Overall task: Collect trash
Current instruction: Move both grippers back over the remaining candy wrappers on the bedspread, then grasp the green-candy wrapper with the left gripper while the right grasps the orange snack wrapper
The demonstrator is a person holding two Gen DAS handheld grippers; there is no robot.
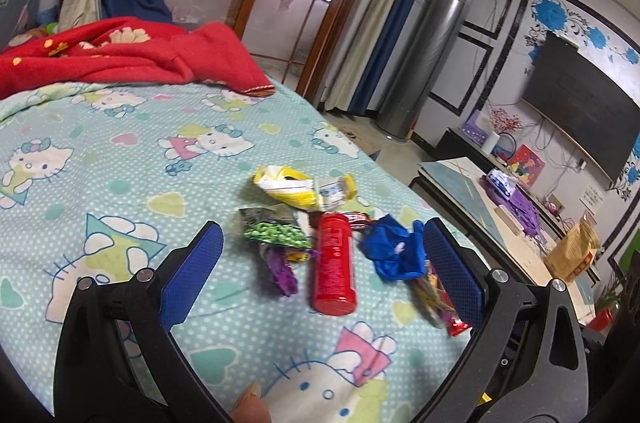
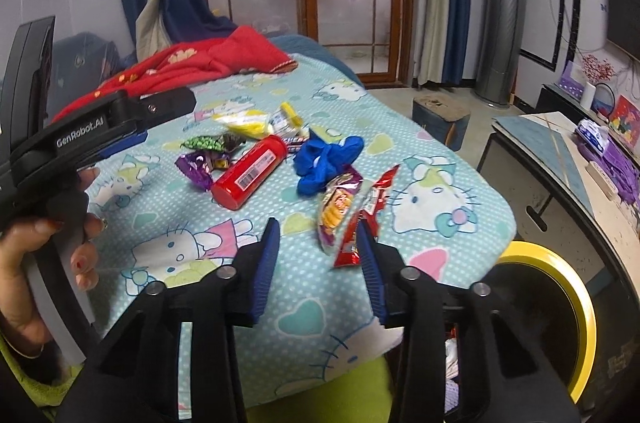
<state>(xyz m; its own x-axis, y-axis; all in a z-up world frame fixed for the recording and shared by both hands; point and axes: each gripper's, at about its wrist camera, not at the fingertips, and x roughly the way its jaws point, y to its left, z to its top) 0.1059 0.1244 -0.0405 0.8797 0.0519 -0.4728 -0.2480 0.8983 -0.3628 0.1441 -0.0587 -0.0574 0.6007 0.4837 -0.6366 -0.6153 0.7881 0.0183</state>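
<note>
Red tube (image 1: 333, 265): rigid, light, may roll; grasp mid-body.
Wrappers (image 2: 340, 211): crinkly, slippery; beside tube; pinch edge.
Left gripper (image 1: 320, 255): jaws released, wide.
Right gripper (image 2: 318, 259): jaws apart, empty.

Both grippers: black plastic frames, round silver screw heads at joints, blue ribbed pads on fingers (image 2: 266, 263). Left gripper (image 1: 320, 255) body, seen from right wrist: white "GenRobot.AI" lettering. Person: red-painted nails, yellow-green clothing (image 2: 320, 395).
</note>
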